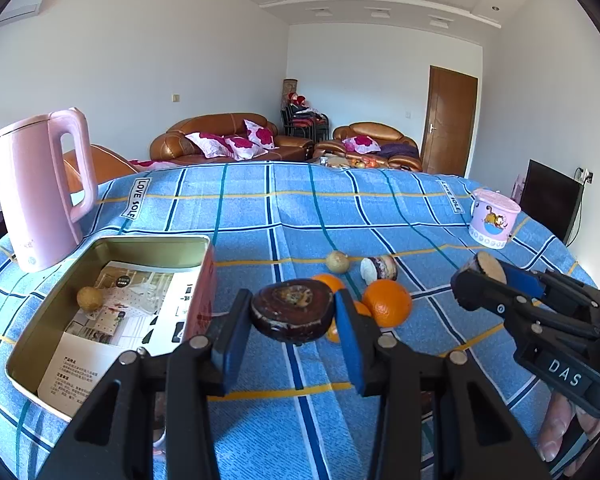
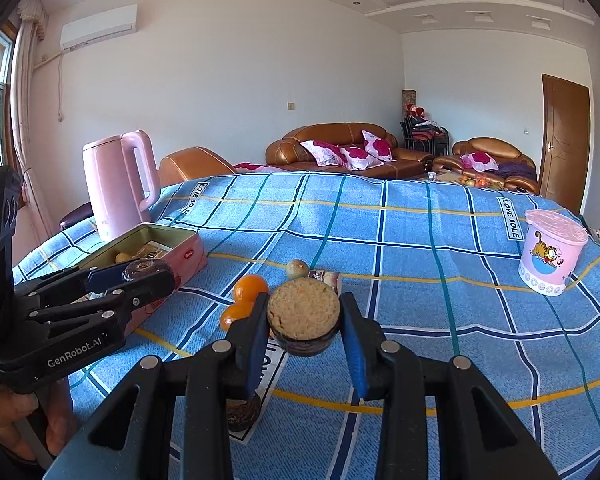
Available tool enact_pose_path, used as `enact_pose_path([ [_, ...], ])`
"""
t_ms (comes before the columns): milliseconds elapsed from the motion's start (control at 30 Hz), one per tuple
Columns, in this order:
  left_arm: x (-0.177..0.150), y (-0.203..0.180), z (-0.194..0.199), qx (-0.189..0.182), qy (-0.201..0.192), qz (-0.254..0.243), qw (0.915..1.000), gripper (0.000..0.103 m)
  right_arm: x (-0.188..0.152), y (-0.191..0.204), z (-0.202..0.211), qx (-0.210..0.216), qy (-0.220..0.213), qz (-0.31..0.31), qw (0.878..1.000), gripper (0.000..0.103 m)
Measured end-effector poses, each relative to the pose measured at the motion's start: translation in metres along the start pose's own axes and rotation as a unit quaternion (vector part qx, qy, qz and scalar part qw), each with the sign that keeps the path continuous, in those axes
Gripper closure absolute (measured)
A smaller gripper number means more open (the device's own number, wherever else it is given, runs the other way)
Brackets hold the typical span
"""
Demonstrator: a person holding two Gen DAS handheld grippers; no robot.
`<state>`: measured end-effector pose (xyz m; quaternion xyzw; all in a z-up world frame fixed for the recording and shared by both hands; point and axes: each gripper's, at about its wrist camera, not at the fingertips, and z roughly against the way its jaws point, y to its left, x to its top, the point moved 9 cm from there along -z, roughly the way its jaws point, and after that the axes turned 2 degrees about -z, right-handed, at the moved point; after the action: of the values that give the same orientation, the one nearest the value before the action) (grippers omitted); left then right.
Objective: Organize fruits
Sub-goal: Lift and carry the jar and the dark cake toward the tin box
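Evidently both halves of a dark-shelled fruit are stiff and light: left gripper clamps one half by its rim, right gripper likewise pinches the other half.

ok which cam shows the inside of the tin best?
Left wrist. It looks down into the open tin, showing the leaflet and one small round fruit inside. The right wrist view sees the tin side-on, partly behind the left gripper.

Tin left of oranges, kettle behind tin
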<state>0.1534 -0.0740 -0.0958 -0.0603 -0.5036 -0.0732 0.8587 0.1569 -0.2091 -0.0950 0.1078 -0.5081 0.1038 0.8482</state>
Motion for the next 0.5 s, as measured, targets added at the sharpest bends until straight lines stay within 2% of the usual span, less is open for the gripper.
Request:
enact_pose_path([
  [500, 0.0035, -0.0010, 0.0066, 0.007, -0.018, -0.005, 0.9998, 0.060, 0.0023, 0.0020, 0.0078, -0.002, -0.019, 0.006, 1.000, 0.067],
])
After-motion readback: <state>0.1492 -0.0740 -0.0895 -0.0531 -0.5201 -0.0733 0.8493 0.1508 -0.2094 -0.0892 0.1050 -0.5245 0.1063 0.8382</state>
